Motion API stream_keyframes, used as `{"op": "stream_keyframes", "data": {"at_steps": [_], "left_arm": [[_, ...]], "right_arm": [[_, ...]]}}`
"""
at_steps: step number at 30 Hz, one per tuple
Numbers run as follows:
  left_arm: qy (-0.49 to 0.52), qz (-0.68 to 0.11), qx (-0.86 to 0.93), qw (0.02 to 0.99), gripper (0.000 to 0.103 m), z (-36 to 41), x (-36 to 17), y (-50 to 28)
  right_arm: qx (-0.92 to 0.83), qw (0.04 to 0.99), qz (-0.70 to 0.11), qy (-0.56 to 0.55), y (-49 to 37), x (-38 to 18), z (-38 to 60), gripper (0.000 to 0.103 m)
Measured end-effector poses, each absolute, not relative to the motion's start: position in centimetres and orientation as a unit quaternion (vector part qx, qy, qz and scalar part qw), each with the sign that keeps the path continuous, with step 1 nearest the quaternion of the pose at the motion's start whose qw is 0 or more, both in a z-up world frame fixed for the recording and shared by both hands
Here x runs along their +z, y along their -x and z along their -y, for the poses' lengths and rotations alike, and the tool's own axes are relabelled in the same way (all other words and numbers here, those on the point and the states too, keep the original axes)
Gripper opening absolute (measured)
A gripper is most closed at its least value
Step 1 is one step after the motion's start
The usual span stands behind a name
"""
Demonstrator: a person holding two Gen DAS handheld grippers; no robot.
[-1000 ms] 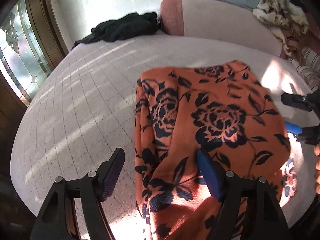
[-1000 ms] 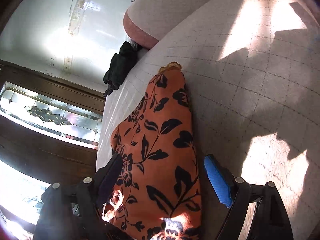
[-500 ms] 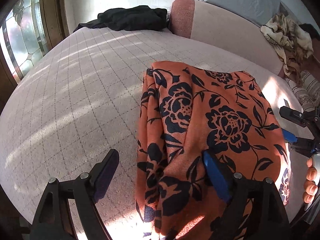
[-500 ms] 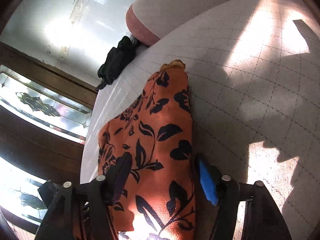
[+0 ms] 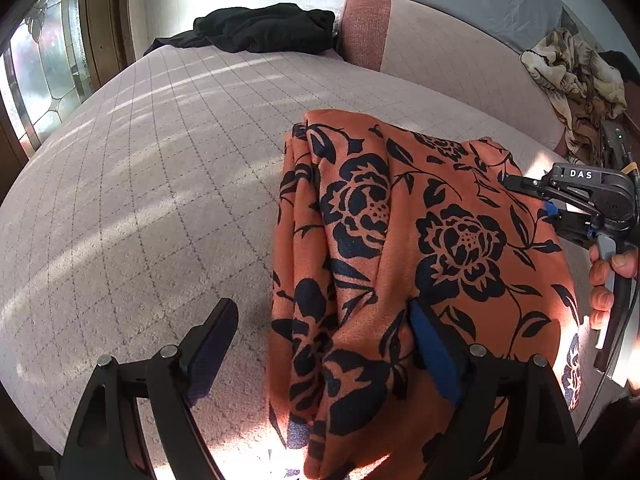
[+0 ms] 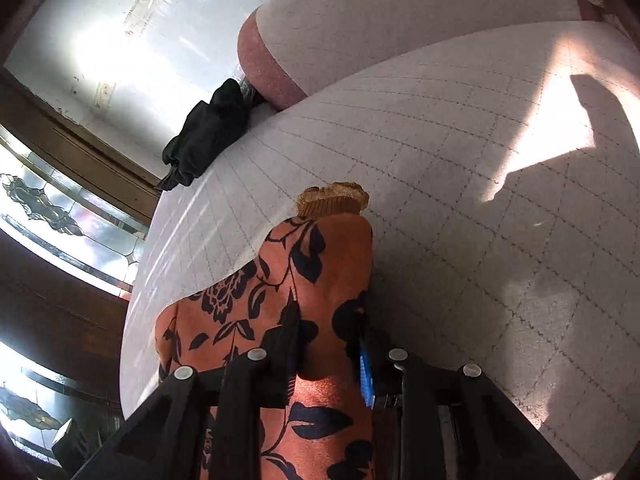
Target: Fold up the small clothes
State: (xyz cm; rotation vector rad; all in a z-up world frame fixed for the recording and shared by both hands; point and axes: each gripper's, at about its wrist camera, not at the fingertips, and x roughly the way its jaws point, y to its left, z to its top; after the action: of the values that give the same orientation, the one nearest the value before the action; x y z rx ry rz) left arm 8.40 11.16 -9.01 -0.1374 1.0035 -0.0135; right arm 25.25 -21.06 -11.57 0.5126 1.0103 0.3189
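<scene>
An orange garment with a black flower print (image 5: 400, 240) lies folded on the pale quilted bed (image 5: 160, 184). My left gripper (image 5: 324, 344) is open over its near left edge, with the fabric bunched between its fingers and the blue right pad (image 5: 436, 356) resting on the cloth. In the right wrist view my right gripper (image 6: 328, 344) is shut on the garment's (image 6: 280, 288) right edge. The same right gripper (image 5: 532, 200) shows at the right of the left wrist view, held by a hand.
A black garment (image 5: 256, 32) lies at the far end of the bed by a pink bolster (image 5: 440, 56). A crumpled beige cloth (image 5: 576, 72) sits at the far right. A stained-glass window (image 5: 40, 80) in dark wood is on the left.
My right gripper has closed on the garment's right edge. My left gripper has stayed open and moved lower along the cloth's left side.
</scene>
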Motion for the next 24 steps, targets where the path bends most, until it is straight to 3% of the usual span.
{"op": "stream_keyframes", "data": {"at_steps": [2,10,12,13,14,15,17,24], "left_arm": [[0.064,-0.480,-0.008,0.875,0.087,-11.3,-9.1,-8.4],[0.102,-0.469,-0.023,0.877,0.081,-12.5,-6.4,-5.2],[0.087,-0.481,-0.010,0.872,0.072,-12.8,-6.9,-3.8],[0.084,-0.500,-0.013,0.862,0.057,-13.0,-8.1,-3.7],[0.109,-0.516,-0.025,0.849,0.056,-13.6,-9.2,-3.9],[0.131,-0.516,-0.028,0.846,0.056,-14.3,-9.3,-4.0],[0.130,-0.515,-0.033,0.846,0.045,-14.4,-8.4,-4.1],[0.127,-0.512,-0.037,0.849,0.045,-14.6,-6.3,-4.0]], "right_arm": [[0.139,0.818,-0.489,-0.268,-25.0,-12.6,21.7,0.036],[0.169,0.859,-0.435,-0.210,-17.2,-6.7,20.4,0.037],[0.191,0.863,-0.429,-0.186,-14.9,-6.1,19.3,0.038],[0.203,0.862,-0.428,-0.178,-14.0,-6.1,18.7,0.044],[0.212,0.861,-0.430,-0.168,-13.4,-6.3,18.1,0.061],[0.216,0.861,-0.433,-0.157,-12.9,-6.7,17.6,0.065],[0.219,0.854,-0.453,-0.131,-12.2,-7.9,16.8,0.066],[0.228,0.847,-0.458,-0.145,-12.1,-8.7,17.4,0.066]]}}
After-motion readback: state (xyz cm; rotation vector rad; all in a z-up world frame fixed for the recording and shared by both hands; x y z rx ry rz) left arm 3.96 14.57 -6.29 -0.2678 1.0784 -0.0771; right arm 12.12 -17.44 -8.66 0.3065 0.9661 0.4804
